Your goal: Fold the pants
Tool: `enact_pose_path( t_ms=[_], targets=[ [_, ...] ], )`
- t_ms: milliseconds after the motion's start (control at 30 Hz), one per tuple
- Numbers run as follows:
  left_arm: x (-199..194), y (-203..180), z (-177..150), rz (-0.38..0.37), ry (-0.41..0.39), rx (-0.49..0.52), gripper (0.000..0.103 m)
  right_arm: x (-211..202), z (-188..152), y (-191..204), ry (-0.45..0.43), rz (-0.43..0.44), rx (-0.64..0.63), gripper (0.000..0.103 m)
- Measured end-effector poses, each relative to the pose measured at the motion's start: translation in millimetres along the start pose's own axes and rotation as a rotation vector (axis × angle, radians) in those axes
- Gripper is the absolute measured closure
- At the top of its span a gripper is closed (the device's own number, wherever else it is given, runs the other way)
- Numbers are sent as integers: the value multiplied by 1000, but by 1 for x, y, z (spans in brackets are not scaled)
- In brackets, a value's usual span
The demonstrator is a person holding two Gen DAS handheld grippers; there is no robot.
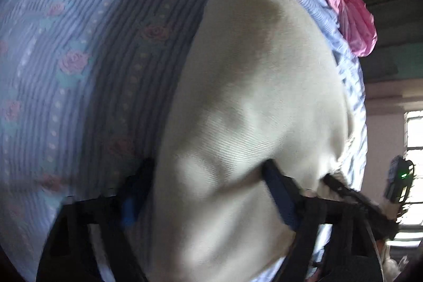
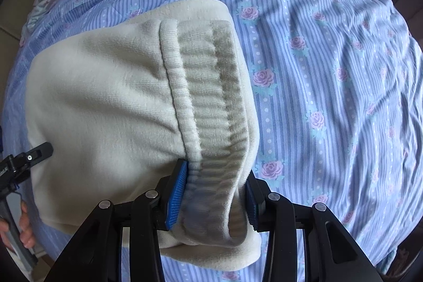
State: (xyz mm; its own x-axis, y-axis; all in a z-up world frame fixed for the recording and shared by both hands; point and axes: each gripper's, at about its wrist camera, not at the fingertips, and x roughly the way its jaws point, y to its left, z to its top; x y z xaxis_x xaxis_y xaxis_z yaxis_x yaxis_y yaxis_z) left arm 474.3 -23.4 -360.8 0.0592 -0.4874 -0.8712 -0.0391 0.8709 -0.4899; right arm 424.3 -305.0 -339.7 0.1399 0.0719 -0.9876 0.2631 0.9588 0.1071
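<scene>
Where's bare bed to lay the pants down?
Widest bare patch: striped sheet right of the waistband. Another lies left of the cream pants in the left view. Crowded: pink bedding at the far edge, and around both the right gripper and left gripper.

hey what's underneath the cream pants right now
The cream pants lie on a blue striped bedsheet with pink roses, which shows all around them. Whatever sits directly beneath the fabric is covered.
</scene>
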Motion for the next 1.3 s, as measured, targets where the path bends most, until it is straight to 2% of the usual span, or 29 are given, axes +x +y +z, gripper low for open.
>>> enact_pose_path(
  t_ms=[100, 167, 267, 433, 700, 900, 1133, 1300],
  targets=[
    [-4, -5, -4, 7, -1, -39, 50, 1, 2, -4, 2, 7, 8, 64],
    [-12, -13, -6, 27, -14, -41, 66, -2, 3, -8, 1, 17, 21, 64],
    [-27, -26, -12, 55, -52, -22, 75, -12, 3, -10, -26, 32, 18, 64],
    [-52, -57, -24, 116, -113, 91, 76, -45, -5, -9, -101, 57, -17, 72],
    [-108, -96, -51, 114, -175, 216, 77, -123, -27, 17, -267, 60, -141, 75],
    [-169, -93, -78, 86, -209, 284, 77, -181, -78, 35, -363, 78, -146, 75],
    [-233, -92, -117, 133, -245, 371, 77, -229, -139, 71, -436, 102, -129, 75],
    [-262, -70, -144, 134, -287, 330, 77, -243, -159, 86, -454, 144, -167, 75]
  ],
)
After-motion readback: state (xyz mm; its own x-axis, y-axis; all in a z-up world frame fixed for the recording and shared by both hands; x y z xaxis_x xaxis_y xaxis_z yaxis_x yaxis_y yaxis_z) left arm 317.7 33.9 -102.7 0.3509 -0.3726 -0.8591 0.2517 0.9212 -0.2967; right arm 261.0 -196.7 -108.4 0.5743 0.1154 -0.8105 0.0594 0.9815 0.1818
